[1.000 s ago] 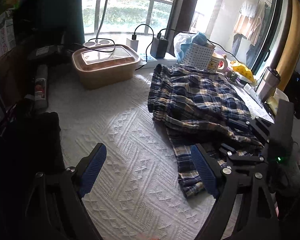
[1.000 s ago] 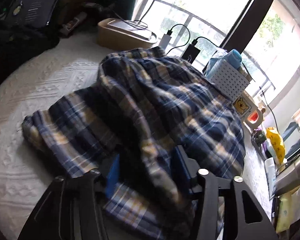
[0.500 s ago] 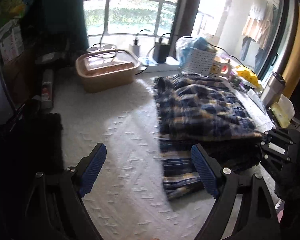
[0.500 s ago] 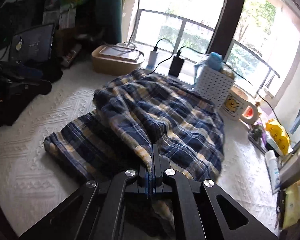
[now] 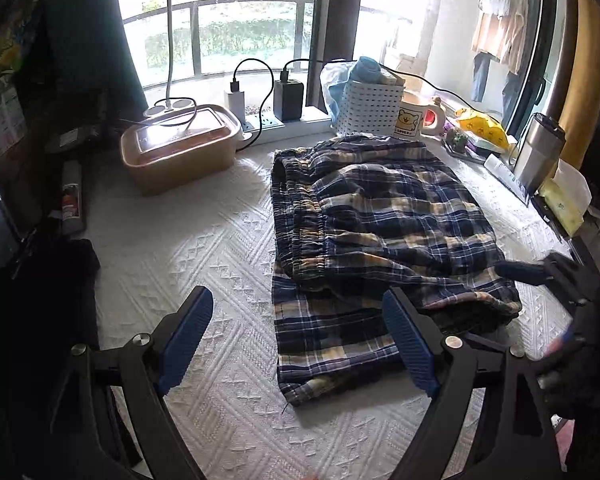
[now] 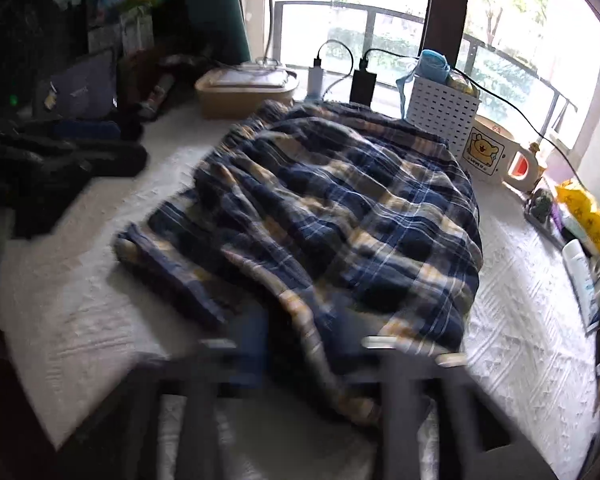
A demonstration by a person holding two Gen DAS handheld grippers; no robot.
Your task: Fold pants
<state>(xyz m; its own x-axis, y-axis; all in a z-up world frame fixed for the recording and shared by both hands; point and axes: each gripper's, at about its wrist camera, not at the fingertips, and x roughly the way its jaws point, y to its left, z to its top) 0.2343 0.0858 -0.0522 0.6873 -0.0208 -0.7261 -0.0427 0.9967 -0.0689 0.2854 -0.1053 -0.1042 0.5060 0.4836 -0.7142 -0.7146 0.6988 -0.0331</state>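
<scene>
Nearest you, your left claw (image 5: 298, 340) hangs wide apart over the white desk (image 5: 204, 248), gripping nothing. Your right claw (image 6: 300, 344), clamped on the plaid pants (image 5: 380, 220) half a second ago, now looks parted, though blur leaves some doubt. The fold therefore seems laid. Beyond, the pants lie mid-desk, doubled over, one layer peeking out nearside, waistband leftward.

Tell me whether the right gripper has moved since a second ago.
Yes. The right gripper has pulled back from the plaid pants, away from the white basket at the window; its fingers look parted again, though blurred.
</scene>
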